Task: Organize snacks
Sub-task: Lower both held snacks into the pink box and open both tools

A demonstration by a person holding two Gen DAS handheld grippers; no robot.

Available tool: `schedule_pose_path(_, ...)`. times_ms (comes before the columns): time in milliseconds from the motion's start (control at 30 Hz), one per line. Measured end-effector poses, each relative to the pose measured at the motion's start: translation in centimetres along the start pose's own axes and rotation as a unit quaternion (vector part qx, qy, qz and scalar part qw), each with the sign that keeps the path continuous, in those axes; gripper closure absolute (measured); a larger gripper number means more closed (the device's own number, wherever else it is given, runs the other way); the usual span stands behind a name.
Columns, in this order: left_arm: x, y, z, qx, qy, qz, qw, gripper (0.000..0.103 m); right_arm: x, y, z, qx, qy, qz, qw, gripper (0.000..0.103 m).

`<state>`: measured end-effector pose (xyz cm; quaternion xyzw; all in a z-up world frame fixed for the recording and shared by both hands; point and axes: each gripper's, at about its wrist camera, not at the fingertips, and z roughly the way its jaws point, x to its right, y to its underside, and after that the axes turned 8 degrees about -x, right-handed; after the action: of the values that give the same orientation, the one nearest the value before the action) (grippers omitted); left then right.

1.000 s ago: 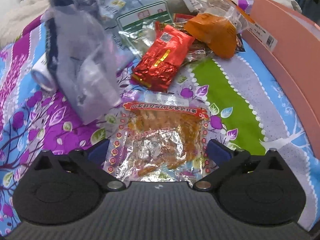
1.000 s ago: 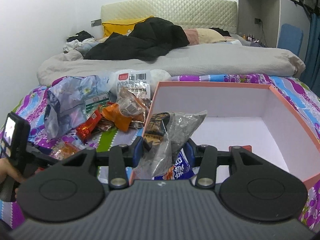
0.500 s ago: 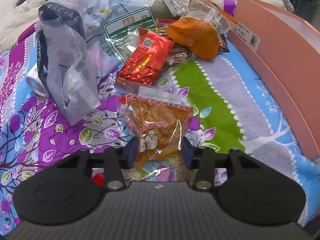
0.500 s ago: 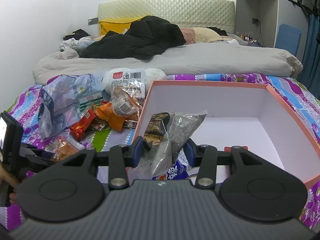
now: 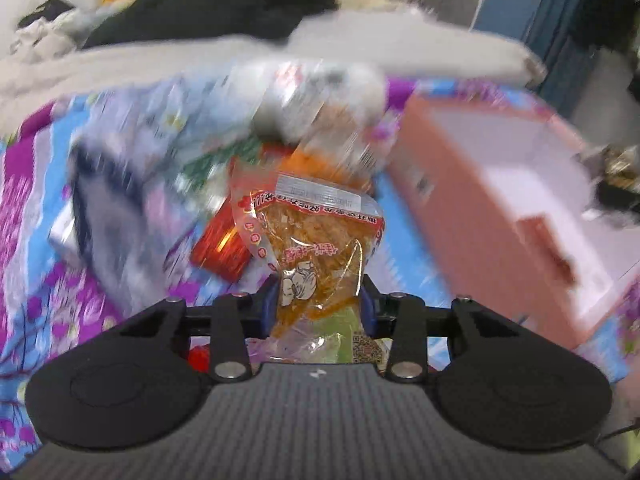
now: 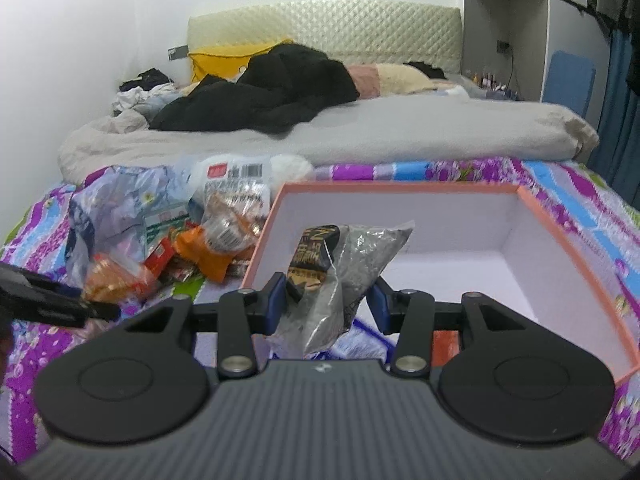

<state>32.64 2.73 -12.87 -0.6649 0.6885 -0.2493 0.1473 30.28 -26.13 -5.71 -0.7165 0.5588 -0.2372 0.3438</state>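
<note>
Two grippers are in our hands, and each pinches a snack. Our left gripper (image 5: 318, 304) has its blue pads pressed on the lower end of a clear orange snack packet (image 5: 312, 248) with red printing, which stands up between the fingers, raised off the bedspread (image 5: 32, 200). Our right gripper (image 6: 330, 300) clamps a crumpled grey-and-black snack bag (image 6: 340, 268), held at the near left edge of the pink box (image 6: 568, 240). That box sits open on the right of the purple, blue and green floral bedspread; its white inside holds a red item (image 6: 446, 344) and a blue-and-white packet (image 6: 360, 340) at the near end. To the left of the box lies the snack pile (image 6: 208, 236): a red foil pack (image 5: 218, 246), an orange pouch, clear bags and a large bluish-grey bag (image 6: 112, 220). Farther off we see a grey quilt (image 6: 400, 132), black clothing (image 6: 280, 84), a yellow pillow (image 6: 216, 60) and the quilted headboard (image 6: 328, 28). The left wrist view is motion-blurred.
</note>
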Motion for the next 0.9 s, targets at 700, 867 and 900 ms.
schedule_pose_path(700,18.0,-8.7,5.4,-0.035,0.130,0.033,0.9903,0.055,10.6,1.4,3.2,-0.073,0.043,0.083,0.993,0.056)
schedule_pose_path(867,18.7,-7.9,7.1,-0.052,0.128,0.037,0.9897,0.049,12.0,3.0,4.5,-0.096,0.045,0.104,0.989,0.056)
schedule_pose_path(900,18.8,-7.9,7.4,-0.056,0.129,0.042,0.9892,0.040,12.1,3.2,4.6,-0.097,0.046,0.107,0.988,0.055)
